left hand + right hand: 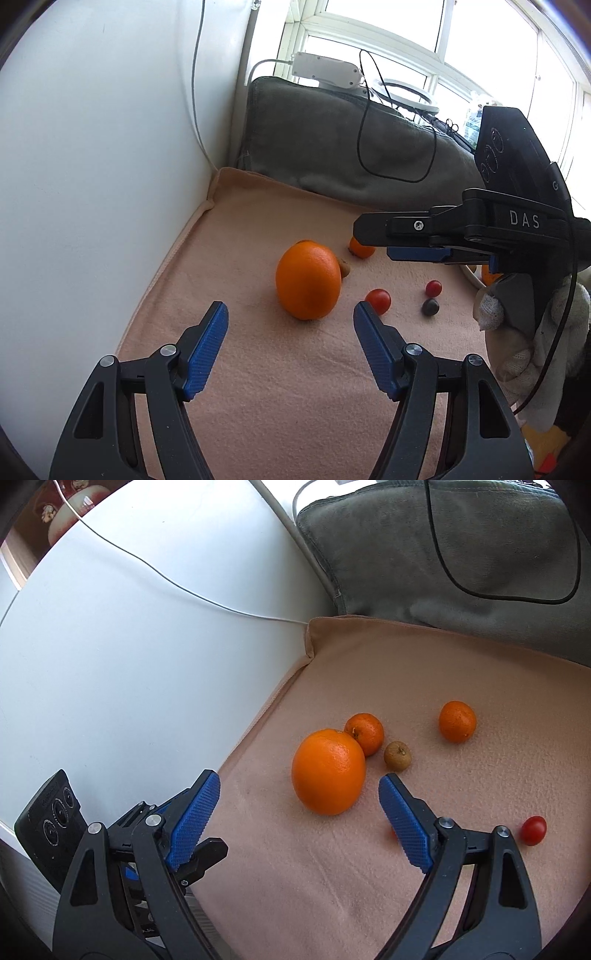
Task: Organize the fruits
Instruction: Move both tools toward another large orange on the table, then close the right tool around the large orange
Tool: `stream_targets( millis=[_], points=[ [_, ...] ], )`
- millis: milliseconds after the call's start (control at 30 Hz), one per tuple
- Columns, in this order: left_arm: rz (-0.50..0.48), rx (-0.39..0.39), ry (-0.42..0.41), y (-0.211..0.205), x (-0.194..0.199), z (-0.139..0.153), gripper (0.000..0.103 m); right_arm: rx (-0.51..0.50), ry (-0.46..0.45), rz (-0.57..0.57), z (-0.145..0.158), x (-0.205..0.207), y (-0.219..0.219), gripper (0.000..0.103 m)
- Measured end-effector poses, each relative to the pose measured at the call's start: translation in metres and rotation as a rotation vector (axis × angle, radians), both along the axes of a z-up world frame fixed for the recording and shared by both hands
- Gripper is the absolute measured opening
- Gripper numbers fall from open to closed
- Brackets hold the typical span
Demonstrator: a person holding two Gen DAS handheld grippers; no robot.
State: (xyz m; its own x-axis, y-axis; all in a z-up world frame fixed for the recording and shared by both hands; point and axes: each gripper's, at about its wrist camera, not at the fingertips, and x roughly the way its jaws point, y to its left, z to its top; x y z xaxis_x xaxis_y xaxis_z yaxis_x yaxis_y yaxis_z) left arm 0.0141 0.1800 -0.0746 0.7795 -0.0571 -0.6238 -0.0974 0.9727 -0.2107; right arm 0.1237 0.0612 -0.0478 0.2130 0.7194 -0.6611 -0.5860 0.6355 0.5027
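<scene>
We list: large round orange (308, 279) on pink fleece blanket (258, 387), near its wall-side edge; bare cloth ahead of both tongs. Left gripper (290, 314) and right gripper (299, 784) gape wide, empty.

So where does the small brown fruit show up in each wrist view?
Left wrist: the small brown fruit is near the centre, mostly hidden, peeking out at the right edge of the big orange.
Right wrist: right of centre, in full view just right of the big orange, below a small orange.
Shared landmark: the big orange on the pink cloth.
</scene>
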Motion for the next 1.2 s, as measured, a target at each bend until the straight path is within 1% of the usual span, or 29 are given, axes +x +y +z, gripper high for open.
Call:
stream_targets(
  millis=[67, 133, 200, 267, 567, 700, 800, 967, 1100, 1200],
  points=[
    [-0.006, -0.027, 0.010, 0.001, 0.010, -0.008, 0.070, -0.008, 0.018, -0.002, -0.007, 0.004, 0.005, 0.091],
    [-0.013, -0.071, 0.016, 0.002, 0.018, -0.017, 0.070, -0.020, 0.032, 0.002, -0.013, 0.007, 0.010, 0.090],
    [-0.021, -0.112, 0.032, 0.003, 0.025, -0.027, 0.070, -0.033, 0.047, 0.003, -0.019, 0.012, 0.016, 0.085],
    [-0.023, -0.116, 0.043, 0.002, 0.030, -0.034, 0.070, -0.036, 0.073, 0.006, -0.025, 0.015, 0.019, 0.082],
    [-0.046, -0.157, 0.062, 0.007, 0.046, -0.045, 0.070, -0.063, 0.092, 0.014, -0.040, 0.025, 0.034, 0.081],
    [-0.057, -0.170, 0.071, 0.008, 0.056, -0.048, 0.070, -0.075, 0.092, 0.020, -0.043, 0.029, 0.039, 0.075],
    [-0.063, -0.183, 0.081, 0.008, 0.063, -0.052, 0.070, -0.076, 0.098, 0.026, -0.045, 0.031, 0.041, 0.074],
    [-0.081, -0.181, 0.103, 0.005, 0.072, -0.057, 0.070, -0.076, 0.109, 0.030, -0.050, 0.033, 0.041, 0.074],
    [-0.089, -0.186, 0.113, 0.005, 0.078, -0.059, 0.070, -0.081, 0.116, 0.033, -0.053, 0.034, 0.041, 0.068],
    [-0.093, -0.184, 0.119, 0.004, 0.078, -0.060, 0.070, -0.073, 0.126, 0.032, -0.055, 0.036, 0.040, 0.068]
  ],
)
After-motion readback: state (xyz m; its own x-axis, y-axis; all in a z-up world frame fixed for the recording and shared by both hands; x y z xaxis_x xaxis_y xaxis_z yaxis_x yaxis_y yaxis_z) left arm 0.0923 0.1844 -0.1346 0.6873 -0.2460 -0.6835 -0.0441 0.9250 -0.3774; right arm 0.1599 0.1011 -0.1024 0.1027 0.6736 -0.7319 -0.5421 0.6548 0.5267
